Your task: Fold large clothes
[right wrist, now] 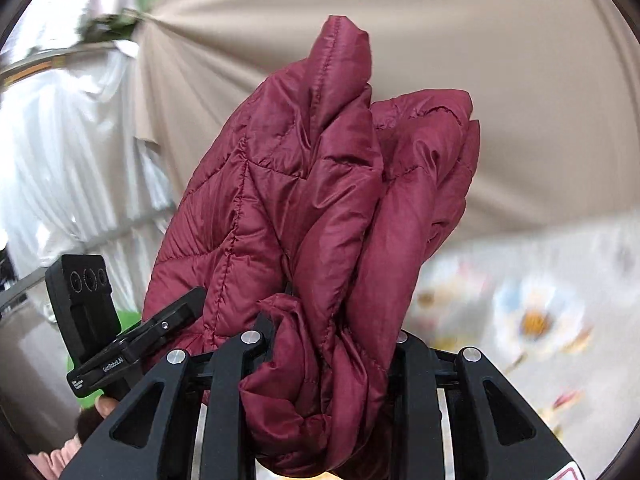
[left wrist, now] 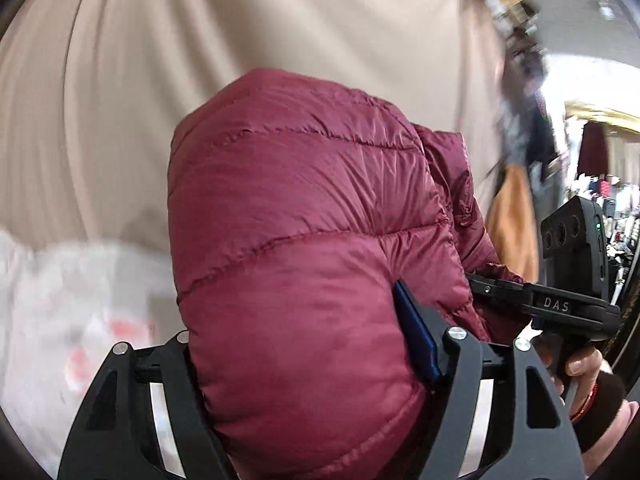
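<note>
A maroon quilted puffer jacket fills the middle of the left wrist view. My left gripper is shut on a thick fold of it, which bulges out between the jaws; a blue pad presses its right side. In the right wrist view the same jacket hangs bunched in folds. My right gripper is shut on a gathered bunch of it. The other gripper shows at the right edge of the left wrist view and at the lower left of the right wrist view. The fingertips are hidden by fabric.
A beige cloth surface lies behind the jacket and also shows in the right wrist view. A white floral-print sheet lies at the lower right, blurred; it shows in the left wrist view too. White curtains hang at left.
</note>
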`<state>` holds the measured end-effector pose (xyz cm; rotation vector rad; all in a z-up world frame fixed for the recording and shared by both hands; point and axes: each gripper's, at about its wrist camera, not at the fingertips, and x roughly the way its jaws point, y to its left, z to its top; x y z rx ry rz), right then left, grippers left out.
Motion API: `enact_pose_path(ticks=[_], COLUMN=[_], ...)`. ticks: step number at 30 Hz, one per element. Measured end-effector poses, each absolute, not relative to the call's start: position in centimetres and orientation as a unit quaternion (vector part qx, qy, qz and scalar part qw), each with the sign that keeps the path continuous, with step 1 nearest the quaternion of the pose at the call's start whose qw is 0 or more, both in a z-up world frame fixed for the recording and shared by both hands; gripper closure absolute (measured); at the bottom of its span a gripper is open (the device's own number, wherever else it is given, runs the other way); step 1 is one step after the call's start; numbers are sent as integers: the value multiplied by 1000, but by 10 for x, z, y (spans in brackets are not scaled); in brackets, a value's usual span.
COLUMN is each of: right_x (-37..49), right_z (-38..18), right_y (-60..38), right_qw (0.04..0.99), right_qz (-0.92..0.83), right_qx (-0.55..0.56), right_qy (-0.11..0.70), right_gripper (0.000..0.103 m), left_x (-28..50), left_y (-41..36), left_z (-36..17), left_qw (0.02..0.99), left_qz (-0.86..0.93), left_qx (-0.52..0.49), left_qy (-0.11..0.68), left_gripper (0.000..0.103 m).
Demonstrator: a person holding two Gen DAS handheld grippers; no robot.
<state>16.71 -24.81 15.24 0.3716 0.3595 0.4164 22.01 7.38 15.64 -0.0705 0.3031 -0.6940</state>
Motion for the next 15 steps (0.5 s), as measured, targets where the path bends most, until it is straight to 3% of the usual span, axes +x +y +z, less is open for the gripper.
enact_pose_path(ticks=[9,15], right_x=[261,262], right_z=[5,-30], right_y=[-246,-263], right_qw=[894,875], right_qz=[178,179], right_qx=[233,262], right_qy=[340,366], right_gripper=[77,61], left_x=[298,299], left_y=[63,79], left_z=[20,6], left_qw=[900,899], left_qz=[-310,-292], left_qx=[-53,-74], left_qy=[302,318], left_gripper=[35,21])
